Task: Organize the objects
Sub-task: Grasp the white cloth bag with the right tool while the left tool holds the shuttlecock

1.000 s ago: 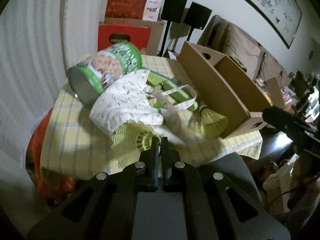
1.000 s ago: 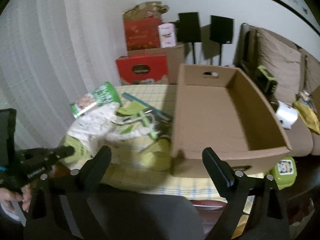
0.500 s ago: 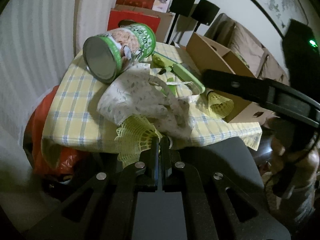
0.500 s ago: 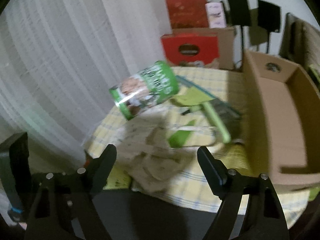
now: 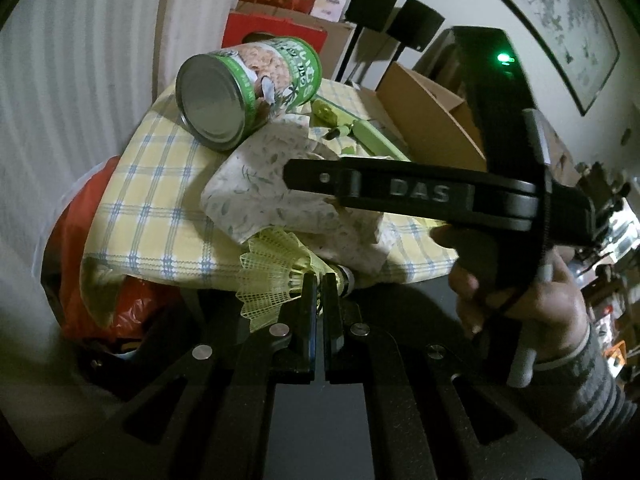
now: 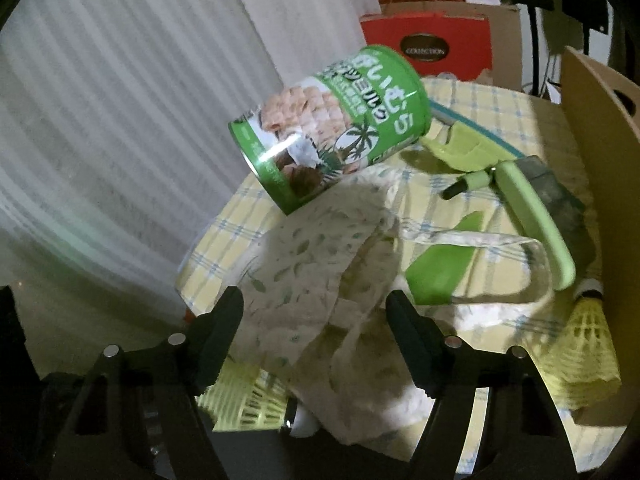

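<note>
Cardboard box [image 6: 596, 152] cut off at right, shuttlecock [image 6: 240, 404] half under cloth [image 6: 320, 280]

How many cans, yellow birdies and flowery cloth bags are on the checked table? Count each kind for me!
Can: 1
Yellow birdies: 2, the other one on the right
Flowery cloth bag: 1
Total: 4

Green can [image 6: 332, 128] lies tilted on a leaf-print cloth pouch [image 6: 320, 280] — yellow shuttlecocks [image 5: 276, 276] at the table edge — cardboard box [image 6: 600, 160] alongside
</note>
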`<state>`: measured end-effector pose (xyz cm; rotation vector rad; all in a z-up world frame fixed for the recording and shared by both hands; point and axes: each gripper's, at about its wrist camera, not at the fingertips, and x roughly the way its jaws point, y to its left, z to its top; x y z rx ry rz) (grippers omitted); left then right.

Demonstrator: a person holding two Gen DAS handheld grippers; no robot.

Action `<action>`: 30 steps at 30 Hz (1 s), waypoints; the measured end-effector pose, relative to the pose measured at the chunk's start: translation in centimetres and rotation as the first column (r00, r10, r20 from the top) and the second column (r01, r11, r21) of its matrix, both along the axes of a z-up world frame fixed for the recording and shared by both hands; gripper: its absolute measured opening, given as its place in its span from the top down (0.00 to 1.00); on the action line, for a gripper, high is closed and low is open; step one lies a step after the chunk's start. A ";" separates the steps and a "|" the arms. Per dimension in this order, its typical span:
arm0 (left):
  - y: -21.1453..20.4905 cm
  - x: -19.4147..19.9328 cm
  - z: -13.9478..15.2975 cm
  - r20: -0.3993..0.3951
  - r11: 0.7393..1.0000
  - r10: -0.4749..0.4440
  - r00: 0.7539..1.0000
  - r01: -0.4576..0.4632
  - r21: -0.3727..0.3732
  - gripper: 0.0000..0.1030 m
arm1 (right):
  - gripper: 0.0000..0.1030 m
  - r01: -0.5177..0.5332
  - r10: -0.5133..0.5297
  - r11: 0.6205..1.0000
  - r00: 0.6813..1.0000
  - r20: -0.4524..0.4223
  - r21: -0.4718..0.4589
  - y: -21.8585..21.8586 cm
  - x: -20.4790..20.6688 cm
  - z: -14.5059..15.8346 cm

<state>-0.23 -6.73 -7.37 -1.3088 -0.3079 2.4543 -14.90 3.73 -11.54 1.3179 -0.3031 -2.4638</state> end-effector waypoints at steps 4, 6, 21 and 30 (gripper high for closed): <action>-0.1 0.1 0.0 0.000 1.000 -0.005 1.000 0.005 0.003 0.98 | 0.29 -0.025 0.024 0.999 0.999 0.022 0.036 -1.0 -1.3 -0.9; -0.2 0.1 -0.1 0.001 1.000 -0.007 1.000 0.007 0.007 0.98 | 0.29 -0.034 0.032 0.998 0.999 0.034 0.056 -1.5 -1.8 -1.4; -0.5 0.2 -0.1 0.000 1.000 -0.018 1.000 0.018 0.021 0.98 | 0.95 -0.025 0.027 0.994 1.000 -0.015 0.108 -1.7 -1.7 -1.9; -0.3 0.3 1.0 -0.025 1.000 -0.022 0.999 0.022 0.018 0.98 | 0.96 0.019 -0.006 0.998 0.982 -0.191 0.066 -0.3 1.1 4.5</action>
